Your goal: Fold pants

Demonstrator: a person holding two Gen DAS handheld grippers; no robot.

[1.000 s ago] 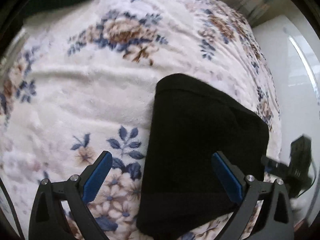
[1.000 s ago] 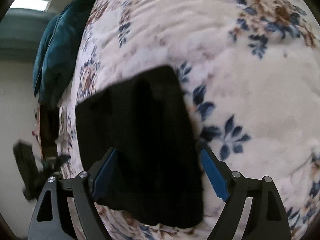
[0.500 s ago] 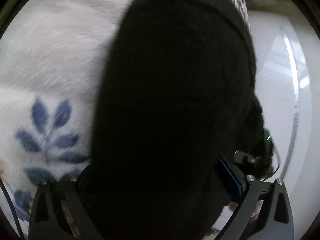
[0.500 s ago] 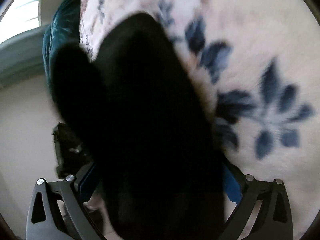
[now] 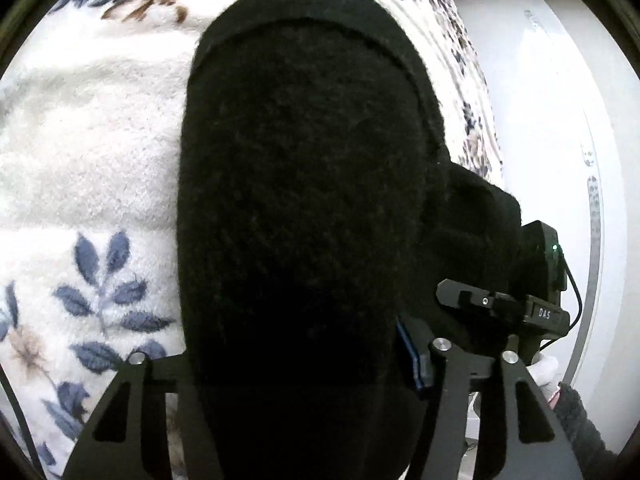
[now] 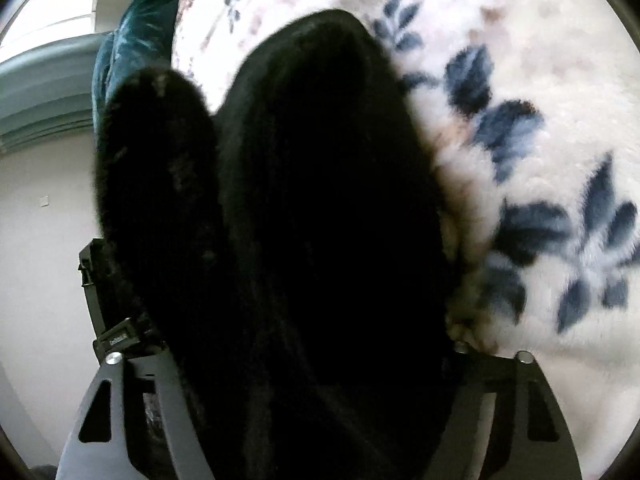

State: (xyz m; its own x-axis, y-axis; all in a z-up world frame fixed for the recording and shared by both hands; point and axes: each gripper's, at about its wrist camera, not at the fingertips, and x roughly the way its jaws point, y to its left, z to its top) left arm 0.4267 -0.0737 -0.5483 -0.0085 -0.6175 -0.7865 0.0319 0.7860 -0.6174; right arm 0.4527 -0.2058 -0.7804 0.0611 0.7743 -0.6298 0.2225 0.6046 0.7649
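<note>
The folded black pants [image 5: 304, 208] fill the middle of the left wrist view and lie on a cream floral blanket [image 5: 92, 160]. My left gripper [image 5: 288, 364] is closed around the near edge of the pants; its blue right pad [image 5: 412, 360] presses against the fabric. In the right wrist view the same black pants [image 6: 320, 208] bulge between the fingers of my right gripper [image 6: 304, 360], which is closed on their edge; its pads are hidden by cloth. The right gripper's body [image 5: 520, 308] shows at the right of the left view.
The blanket [image 6: 540, 160] covers a bed whose edge falls to a white floor [image 5: 560, 120]. A teal cushion [image 6: 136, 32] lies at the far end. A white wall [image 6: 40, 260] is at the left of the right view.
Both grippers moved forward from above the pants onto their near edge and narrowed from wide open to closed on the fabric. The pants now bunch up between the fingers.
</note>
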